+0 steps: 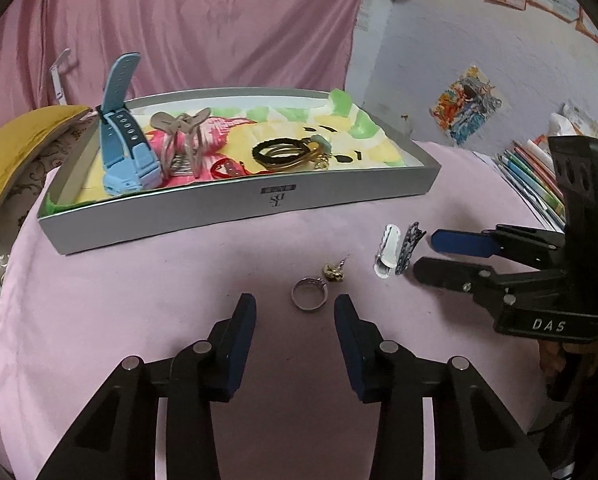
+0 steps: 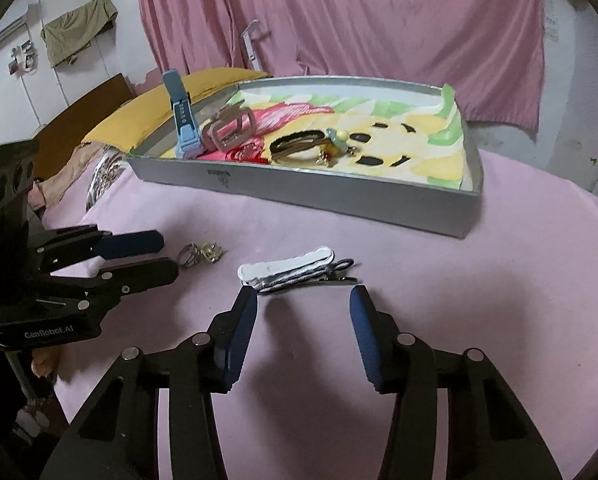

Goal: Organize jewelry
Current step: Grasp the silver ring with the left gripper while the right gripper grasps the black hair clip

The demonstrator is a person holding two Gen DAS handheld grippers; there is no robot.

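Pink cloth (image 1: 139, 280) bears a small silver metal ring (image 1: 308, 294), light, hard and probably slippery, best pinched across its band. Left gripper (image 1: 295, 314) spread just short of it; right gripper (image 2: 304, 305) spread near white hair clips (image 2: 287, 270).

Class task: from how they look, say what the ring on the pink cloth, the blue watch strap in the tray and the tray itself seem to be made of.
Ring: probably polished silver-toned metal; it glints.
Blue watch strap: likely matte rubber or silicone; it is punched with holes and bends upward.
Tray: perhaps cardboard with a satin silver finish; thin straight walls, printed logo.
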